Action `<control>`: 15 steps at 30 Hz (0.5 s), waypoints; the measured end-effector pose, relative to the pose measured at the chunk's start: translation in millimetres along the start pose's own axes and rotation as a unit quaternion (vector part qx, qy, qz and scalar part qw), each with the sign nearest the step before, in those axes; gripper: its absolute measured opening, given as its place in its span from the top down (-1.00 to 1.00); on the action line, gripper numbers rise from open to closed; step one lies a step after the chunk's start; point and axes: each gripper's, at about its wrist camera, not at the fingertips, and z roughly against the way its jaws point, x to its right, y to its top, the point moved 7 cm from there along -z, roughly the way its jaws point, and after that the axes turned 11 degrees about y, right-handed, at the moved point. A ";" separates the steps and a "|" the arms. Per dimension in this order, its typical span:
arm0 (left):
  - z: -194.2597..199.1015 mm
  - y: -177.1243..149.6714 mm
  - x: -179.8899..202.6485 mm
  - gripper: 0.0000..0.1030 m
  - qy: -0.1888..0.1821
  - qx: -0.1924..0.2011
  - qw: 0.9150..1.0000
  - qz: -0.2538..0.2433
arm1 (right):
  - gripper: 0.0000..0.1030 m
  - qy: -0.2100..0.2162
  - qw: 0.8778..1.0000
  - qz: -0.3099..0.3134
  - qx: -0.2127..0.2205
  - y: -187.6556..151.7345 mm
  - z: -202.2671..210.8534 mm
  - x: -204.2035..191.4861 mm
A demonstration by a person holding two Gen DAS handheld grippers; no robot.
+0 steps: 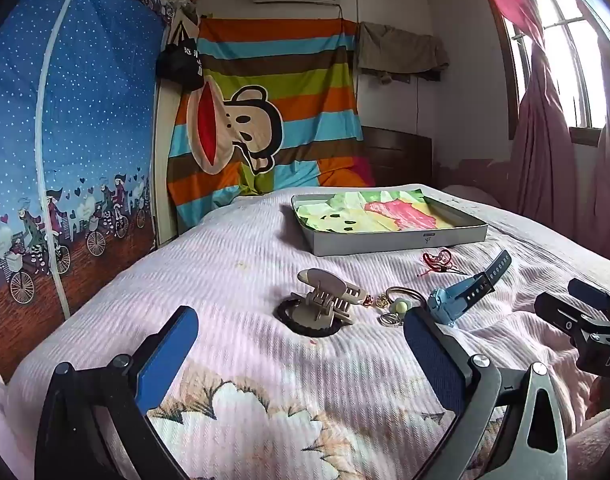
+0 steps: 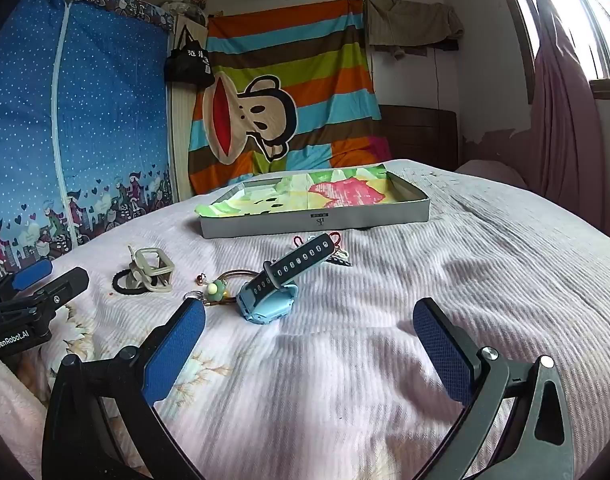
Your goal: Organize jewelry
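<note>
A shallow grey box lid (image 1: 397,237) (image 2: 313,224) lined with colourful paper lies on the bed. In front of it lie a beige hair claw (image 1: 329,300) (image 2: 151,270) on a black hair tie (image 1: 289,318) (image 2: 123,282), a bracelet with a green charm (image 1: 399,305) (image 2: 217,290), a blue watch (image 1: 457,298) (image 2: 277,292) with a dark strap, and a red cord (image 1: 437,261) (image 2: 335,238). My left gripper (image 1: 301,332) is open and empty, just short of the claw. My right gripper (image 2: 309,330) is open and empty, near the watch.
The bed carries a pale pink ribbed blanket (image 2: 425,264). A blue fabric wardrobe (image 1: 65,140) stands at the left. A striped monkey sheet (image 1: 273,112) hangs behind. A window with pink curtains (image 1: 545,152) is at the right.
</note>
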 end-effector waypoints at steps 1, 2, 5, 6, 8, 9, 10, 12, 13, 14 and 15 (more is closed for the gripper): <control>0.0 0.0 -0.1 -1.00 0.000 0.000 1.000 0.000 | -0.98 0.001 1.000 -0.001 0.000 0.0 0.0 0.1; 0.0 -0.1 -0.1 -1.00 0.000 0.000 1.000 -0.001 | -0.98 0.001 1.000 -0.002 0.001 0.1 0.1 0.3; 0.1 -0.3 -0.5 -1.00 -0.001 -0.001 1.000 0.000 | -0.98 0.001 1.000 -0.001 0.000 0.0 0.2 0.2; 0.3 -0.3 -0.9 -1.00 -0.002 -0.001 1.000 0.000 | -0.98 0.001 1.000 -0.001 0.000 0.0 0.3 0.0; -2.4 -1.0 1.9 -1.00 -0.002 -0.002 1.000 0.001 | -0.98 0.001 1.000 0.000 0.000 0.0 0.6 -0.8; -3.2 -1.6 2.4 -1.00 -0.002 -0.003 1.000 0.001 | -0.98 0.001 1.000 0.000 0.000 0.1 0.8 -1.3; -4.1 -2.4 2.7 -1.00 -0.002 -0.003 1.000 0.001 | -0.98 0.002 1.000 -0.004 0.000 -0.5 0.2 1.5; -3.5 -2.8 2.8 -1.00 -0.002 -0.002 1.000 -0.002 | -0.98 0.002 1.000 -0.004 0.000 -0.5 0.1 1.4; -3.5 -3.0 2.7 -1.00 -0.002 -0.002 1.000 -0.003 | -0.98 0.002 1.000 -0.004 0.000 -0.4 0.2 1.4; -3.4 -3.1 2.5 -1.00 -0.002 -0.002 1.000 -0.003 | -0.98 0.002 1.000 -0.004 0.000 -0.6 0.1 1.1; -3.3 -3.0 2.1 -1.00 -0.002 -0.002 1.000 -0.004 | -0.98 0.002 1.000 -0.004 0.000 -0.7 -0.1 0.9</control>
